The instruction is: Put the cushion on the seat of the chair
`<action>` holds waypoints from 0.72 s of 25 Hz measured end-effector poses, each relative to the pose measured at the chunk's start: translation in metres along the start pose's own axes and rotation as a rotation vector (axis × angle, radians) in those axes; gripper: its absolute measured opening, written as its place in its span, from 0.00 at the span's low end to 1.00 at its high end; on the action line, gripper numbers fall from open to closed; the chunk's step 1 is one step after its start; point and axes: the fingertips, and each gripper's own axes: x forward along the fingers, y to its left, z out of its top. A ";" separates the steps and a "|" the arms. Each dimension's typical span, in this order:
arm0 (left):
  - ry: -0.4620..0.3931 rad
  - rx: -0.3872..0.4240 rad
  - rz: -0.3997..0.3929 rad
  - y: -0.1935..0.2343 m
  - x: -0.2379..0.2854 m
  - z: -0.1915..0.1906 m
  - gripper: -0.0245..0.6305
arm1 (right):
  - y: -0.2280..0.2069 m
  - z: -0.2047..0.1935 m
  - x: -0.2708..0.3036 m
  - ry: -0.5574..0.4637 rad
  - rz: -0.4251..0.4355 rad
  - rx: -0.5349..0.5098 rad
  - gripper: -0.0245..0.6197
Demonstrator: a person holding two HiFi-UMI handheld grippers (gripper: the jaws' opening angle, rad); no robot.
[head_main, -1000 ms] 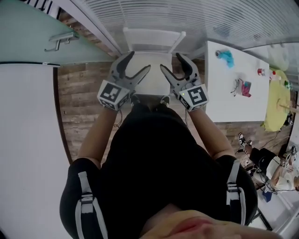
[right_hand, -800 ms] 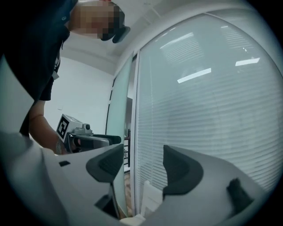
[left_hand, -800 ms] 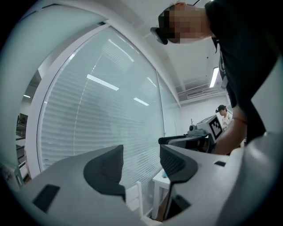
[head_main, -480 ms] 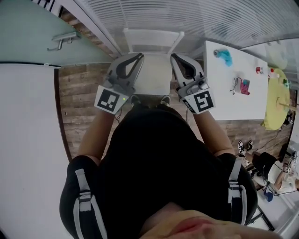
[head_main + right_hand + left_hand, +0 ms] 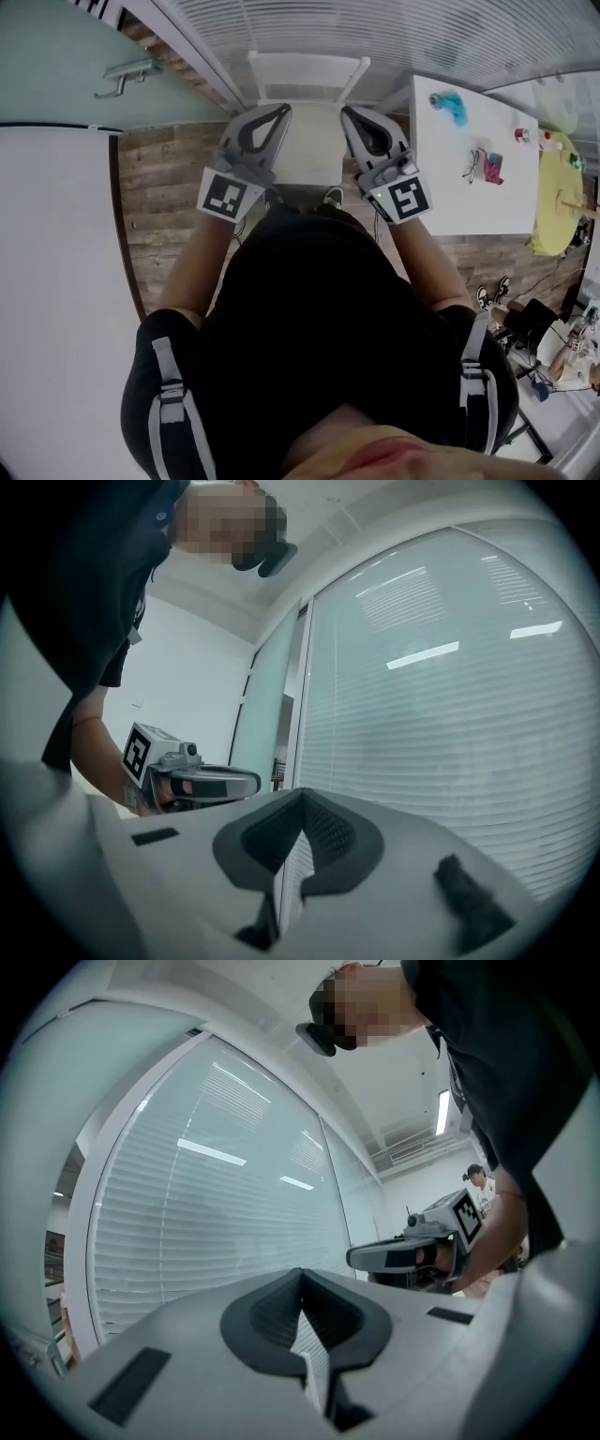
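Right in front of the white chair (image 5: 309, 77) I have both claws out, one on each side of its seat. On the seat lies the cushion (image 5: 309, 150), a pale square pad, flat, with the chair's back just behind it. The left gripper (image 5: 280, 111) sits over the cushion's left edge and the right gripper (image 5: 346, 112) over its right edge. From the head view I cannot tell if they touch the cushion.

The left gripper's jaws have just been closing the last little bit. Now they are pressed together, tip to tip, and nothing is between them. The right gripper's jaws are pressed together too, and they hold nothing.

Both claws point level, past the chair at the window blinds (image 5: 216, 1232) behind it. Each gripper view shows the other claw off to the side, with its marker cube and the hand that holds it.

To the right of the chair stands a white table (image 5: 469, 206) with a few small bright things on it. Under the chair is a wooden floor (image 5: 159, 187).
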 end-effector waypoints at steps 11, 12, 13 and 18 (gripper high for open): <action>0.005 0.014 0.012 -0.003 -0.003 -0.002 0.05 | -0.001 -0.004 -0.008 -0.001 0.003 0.005 0.06; 0.004 0.013 0.013 -0.003 -0.003 -0.002 0.05 | 0.000 -0.004 -0.008 0.002 0.000 0.008 0.06; 0.004 0.013 0.013 -0.003 -0.003 -0.002 0.05 | 0.000 -0.004 -0.009 0.003 -0.001 0.009 0.06; 0.004 0.014 0.010 -0.005 -0.003 -0.003 0.05 | -0.001 -0.004 -0.010 0.007 -0.004 0.011 0.06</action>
